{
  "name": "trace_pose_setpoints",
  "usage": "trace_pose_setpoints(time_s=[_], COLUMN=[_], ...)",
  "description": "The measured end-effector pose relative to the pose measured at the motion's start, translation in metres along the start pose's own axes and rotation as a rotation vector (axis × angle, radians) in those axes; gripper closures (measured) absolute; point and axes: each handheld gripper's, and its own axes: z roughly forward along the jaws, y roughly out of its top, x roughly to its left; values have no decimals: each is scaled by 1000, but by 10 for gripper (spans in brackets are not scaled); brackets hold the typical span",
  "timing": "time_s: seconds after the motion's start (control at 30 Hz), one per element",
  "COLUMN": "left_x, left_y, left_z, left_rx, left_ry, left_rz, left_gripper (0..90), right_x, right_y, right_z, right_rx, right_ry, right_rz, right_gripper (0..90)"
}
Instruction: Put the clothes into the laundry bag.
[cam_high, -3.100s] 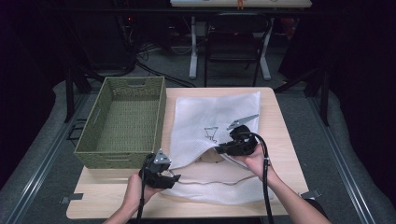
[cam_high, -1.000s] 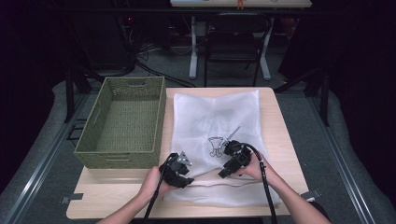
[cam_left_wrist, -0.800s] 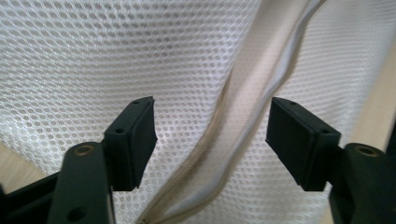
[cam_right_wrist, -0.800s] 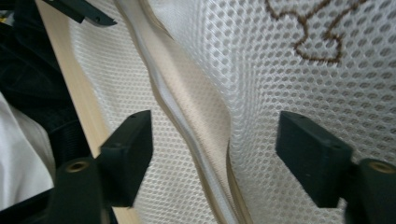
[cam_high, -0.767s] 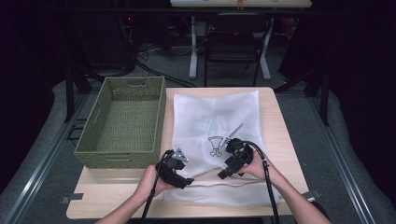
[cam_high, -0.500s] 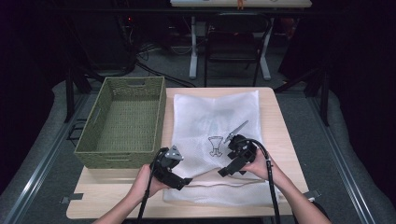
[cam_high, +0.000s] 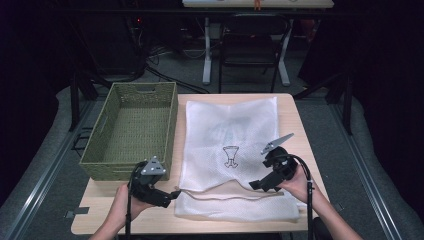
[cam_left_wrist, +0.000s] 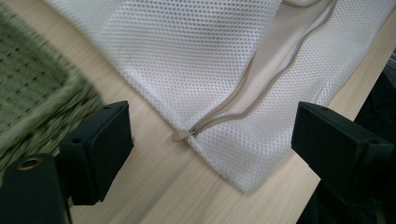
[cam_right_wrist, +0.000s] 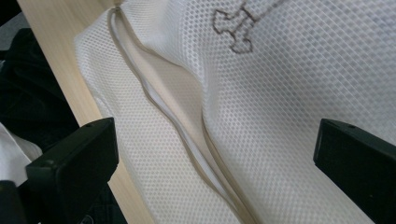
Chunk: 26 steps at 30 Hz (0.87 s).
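Left gripper (cam_high: 170, 196), jaws spread wide, faces the beige zipper pull (cam_left_wrist: 180, 135) at the near left corner of the flat white mesh bag (cam_high: 230, 127); the zipper runs rightward toward the likewise open right gripper (cam_high: 256, 185), green wicker basket (cam_high: 131, 131) beyond.

Light wood table (cam_high: 300, 125): green woven basket (cam_high: 131, 129) on left, white mesh bag (cam_high: 235, 150) flat beside it, centre-right.
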Motion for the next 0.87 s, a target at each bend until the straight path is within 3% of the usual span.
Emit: trace_pose_setpoints(time_s=[0.27, 0.47, 0.57, 0.67, 0.7, 0.8, 0.87], left_x=[12, 22, 26, 30, 30, 33, 35], left_y=[-35, -63, -74, -79, -80, -83, -85], left_z=[-21, -29, -31, -31, -31, -28, -24], left_rx=[-26, -36, -55, -27, -41, -37, -18], left_ry=[73, 139, 145, 172, 193, 183, 193], left_rz=[-106, -199, -239, -243, -246, -281, -276], left_gripper=[76, 47, 28, 15, 10, 7, 3], right_x=[-5, -9, -14, -17, -18, -19, -20], right_y=[-37, -69, -84, -89, -89, -88, -88], right_z=[-19, -25, -29, -31, -30, -28, -27], right_rx=[-48, -81, -144, -158, -157, -133, -125], right_ry=[-68, -75, -69, -83, -85, -78, -82], right_rz=[68, 162, 225, 255, 256, 257, 252], right_gripper=[0, 0, 0, 4, 5, 0, 0])
